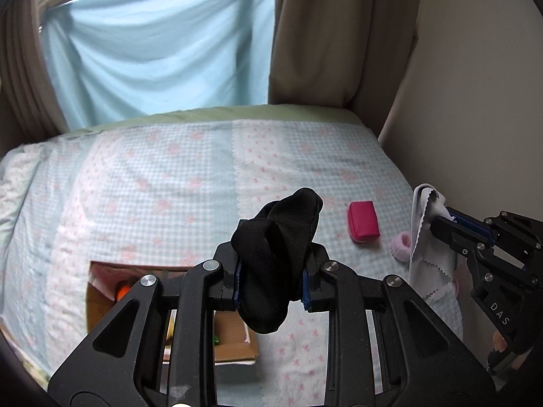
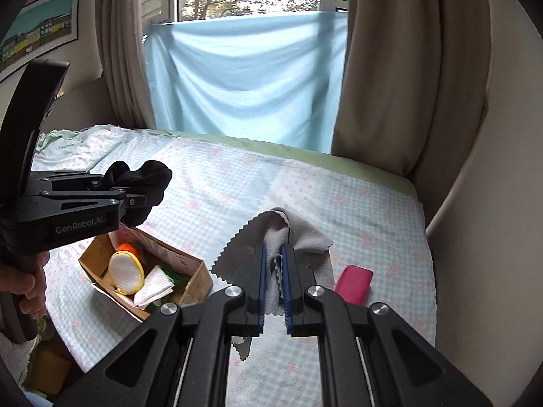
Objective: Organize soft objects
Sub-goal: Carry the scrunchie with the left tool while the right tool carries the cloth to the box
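My left gripper is shut on a black sock and holds it above the bed; it also shows in the right wrist view, above the cardboard box. My right gripper is shut on a grey cloth with zigzag edges, lifted off the bed; it also shows in the left wrist view with the cloth hanging from it. A pink pouch and a pink fluffy hair tie lie on the bed.
The box holds a yellow-rimmed white puff, a folded white cloth, an orange thing and something green. The checked bedspread covers the bed. A wall stands at right, curtains and a blue sheet behind.
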The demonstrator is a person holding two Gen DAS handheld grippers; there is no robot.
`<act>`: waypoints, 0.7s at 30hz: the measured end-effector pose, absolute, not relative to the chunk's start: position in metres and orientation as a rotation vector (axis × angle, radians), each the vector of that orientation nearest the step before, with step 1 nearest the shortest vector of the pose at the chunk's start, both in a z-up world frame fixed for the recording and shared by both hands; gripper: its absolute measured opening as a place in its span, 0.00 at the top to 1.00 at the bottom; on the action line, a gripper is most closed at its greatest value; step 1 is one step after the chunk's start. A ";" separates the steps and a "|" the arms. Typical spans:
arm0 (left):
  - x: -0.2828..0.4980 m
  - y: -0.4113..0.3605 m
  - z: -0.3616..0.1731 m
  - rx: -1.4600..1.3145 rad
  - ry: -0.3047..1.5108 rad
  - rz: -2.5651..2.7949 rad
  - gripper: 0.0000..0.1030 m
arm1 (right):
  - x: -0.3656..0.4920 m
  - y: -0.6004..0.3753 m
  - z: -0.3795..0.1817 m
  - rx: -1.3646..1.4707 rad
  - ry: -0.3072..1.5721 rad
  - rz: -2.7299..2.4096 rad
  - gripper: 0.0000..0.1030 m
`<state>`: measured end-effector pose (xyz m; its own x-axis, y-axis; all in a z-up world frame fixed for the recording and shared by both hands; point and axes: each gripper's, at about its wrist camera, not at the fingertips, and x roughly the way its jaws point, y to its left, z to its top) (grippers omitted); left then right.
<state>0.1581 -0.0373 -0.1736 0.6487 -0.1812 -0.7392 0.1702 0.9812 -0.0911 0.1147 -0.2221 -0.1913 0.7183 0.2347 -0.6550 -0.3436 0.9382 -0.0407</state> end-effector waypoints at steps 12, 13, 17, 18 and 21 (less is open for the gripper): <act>0.136 0.107 -0.191 -0.059 0.933 -0.112 0.79 | 0.119 -0.089 -0.176 -0.106 0.763 0.445 0.92; 0.138 0.118 -0.196 -0.063 0.950 -0.113 0.79 | 0.121 -0.079 -0.179 -0.086 0.776 0.444 0.92; 0.145 0.164 -0.224 -0.068 1.027 -0.119 0.79 | 0.126 -0.037 -0.195 -0.057 0.832 0.430 0.92; 0.147 0.174 -0.232 -0.061 1.042 -0.122 0.79 | 0.128 -0.029 -0.200 -0.046 0.845 0.421 0.92; 0.150 0.201 -0.251 -0.049 1.073 -0.130 0.79 | 0.133 -0.009 -0.215 -0.001 0.884 0.386 0.92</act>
